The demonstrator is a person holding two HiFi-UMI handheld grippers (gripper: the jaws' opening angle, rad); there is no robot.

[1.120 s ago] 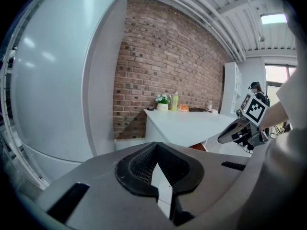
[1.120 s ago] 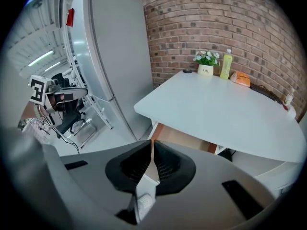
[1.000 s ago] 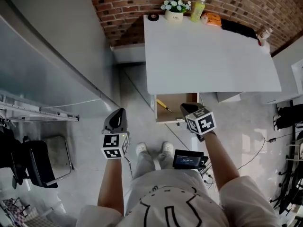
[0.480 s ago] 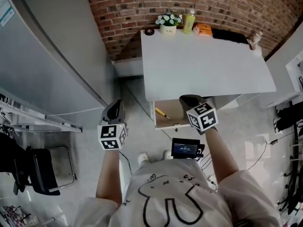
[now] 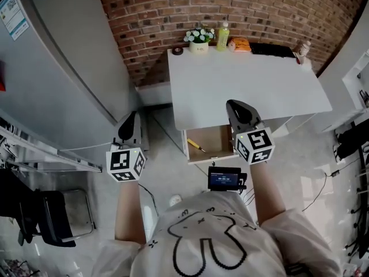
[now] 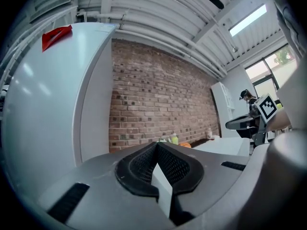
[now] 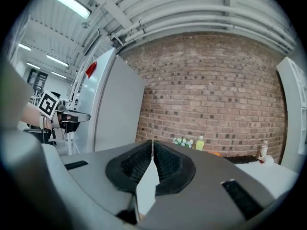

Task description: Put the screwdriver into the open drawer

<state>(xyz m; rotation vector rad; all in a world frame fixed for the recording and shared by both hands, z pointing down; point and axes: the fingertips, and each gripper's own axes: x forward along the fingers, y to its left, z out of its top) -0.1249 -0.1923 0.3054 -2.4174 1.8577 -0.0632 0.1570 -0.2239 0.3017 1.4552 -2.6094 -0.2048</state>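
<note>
The yellow-handled screwdriver [image 5: 196, 145] lies inside the open drawer [image 5: 218, 142], under the white bench [image 5: 248, 85] at the frame's centre. The placing step looks finished. The right claw [image 5: 235, 105] sits just up-right of the drawer and the left claw [image 5: 130, 118] well apart at centre-left. Both are clenched on nothing. Next probably calls only for backing away.
</note>
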